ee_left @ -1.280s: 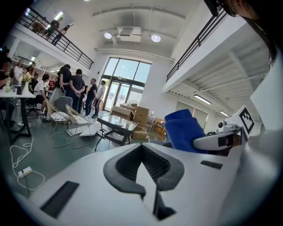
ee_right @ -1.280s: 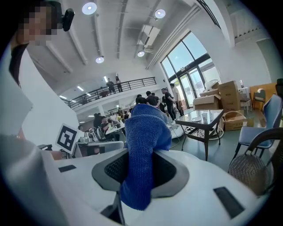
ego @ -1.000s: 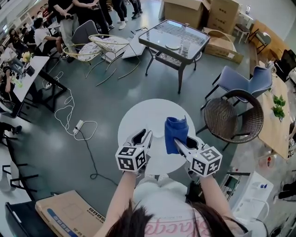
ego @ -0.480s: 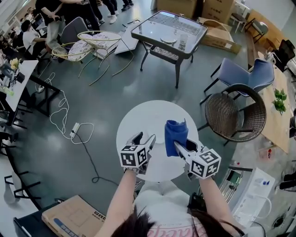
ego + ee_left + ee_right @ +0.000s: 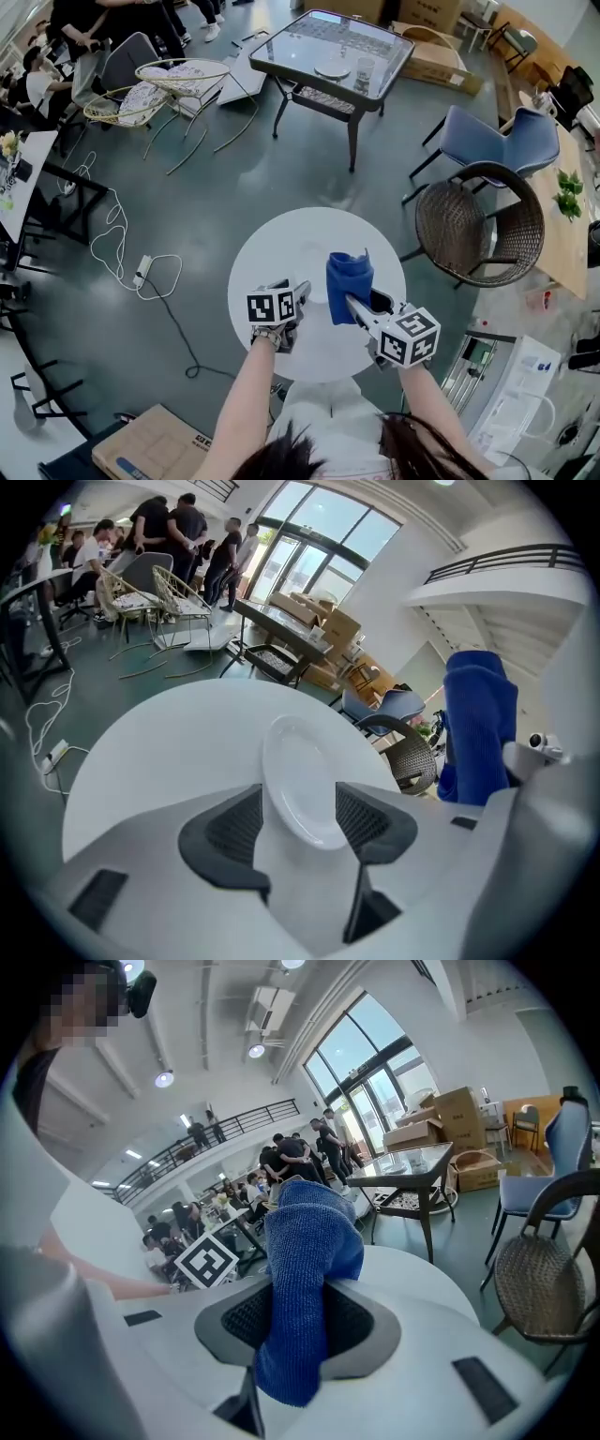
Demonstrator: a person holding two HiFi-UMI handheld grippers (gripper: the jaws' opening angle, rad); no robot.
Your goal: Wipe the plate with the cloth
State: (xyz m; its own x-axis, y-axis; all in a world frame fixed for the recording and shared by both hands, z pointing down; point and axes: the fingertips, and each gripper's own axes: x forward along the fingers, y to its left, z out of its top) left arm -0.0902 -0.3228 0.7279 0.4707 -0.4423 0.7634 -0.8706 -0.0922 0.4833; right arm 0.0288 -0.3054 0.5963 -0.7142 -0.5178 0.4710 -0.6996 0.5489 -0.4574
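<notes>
Framing plate [image 5: 295, 771] straight ahead, left gripper [image 5: 300, 819] nearer; jaws just opened wide, then eased in slightly. Plate rim between pads, seemingly not pinched, flat on table [image 5: 141, 752]. Right gripper [image 5: 300, 1321] clamped on blue cloth [image 5: 309, 1232], right of plate.

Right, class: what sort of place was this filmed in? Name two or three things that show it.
Probably a large open-plan office or workshop hall, not a home: a group of people stands about, cardboard boxes sit beyond a glass-topped table, and there is a mezzanine railing beside tall windows.
</notes>
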